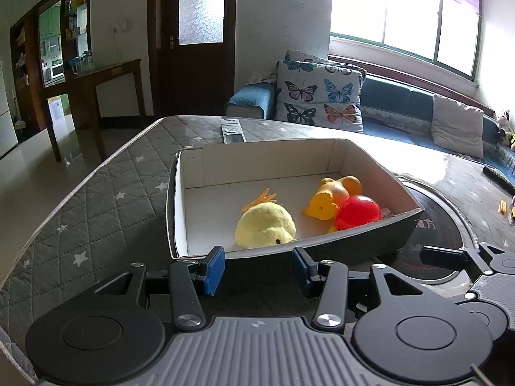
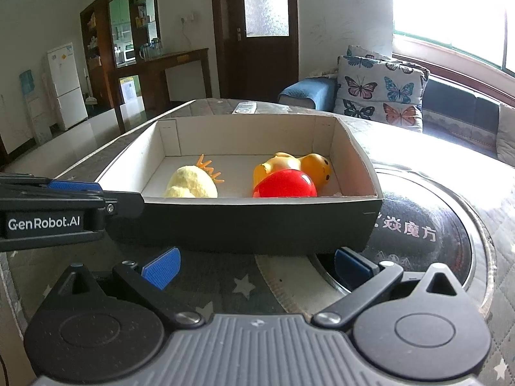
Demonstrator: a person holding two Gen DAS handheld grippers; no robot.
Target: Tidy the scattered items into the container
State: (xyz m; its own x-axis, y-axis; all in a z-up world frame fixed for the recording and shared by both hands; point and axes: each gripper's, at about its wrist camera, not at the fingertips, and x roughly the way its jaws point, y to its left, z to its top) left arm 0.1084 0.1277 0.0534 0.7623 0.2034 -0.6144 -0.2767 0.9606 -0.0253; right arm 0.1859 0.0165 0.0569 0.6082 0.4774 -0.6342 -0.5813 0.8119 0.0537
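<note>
A dark cardboard box (image 1: 370,238) with a white inside stands on the quilted table; it also shows in the right wrist view (image 2: 244,225). In it lie a yellow plush chick (image 1: 265,226) (image 2: 193,186), an orange rubber duck (image 1: 331,197) (image 2: 302,165) and a red ball (image 1: 357,212) (image 2: 283,185). My left gripper (image 1: 259,268) is open and empty, just in front of the box's near wall. My right gripper (image 2: 257,267) is open and empty, low over the table before the box. The left gripper's body (image 2: 48,212) shows at the left of the right wrist view.
A remote control (image 1: 232,130) lies beyond the box. A round black disc (image 2: 428,241) with white characters sits under the box's right end. Small toys (image 1: 507,207) lie at the table's far right. A sofa with butterfly cushions (image 1: 318,96) stands behind.
</note>
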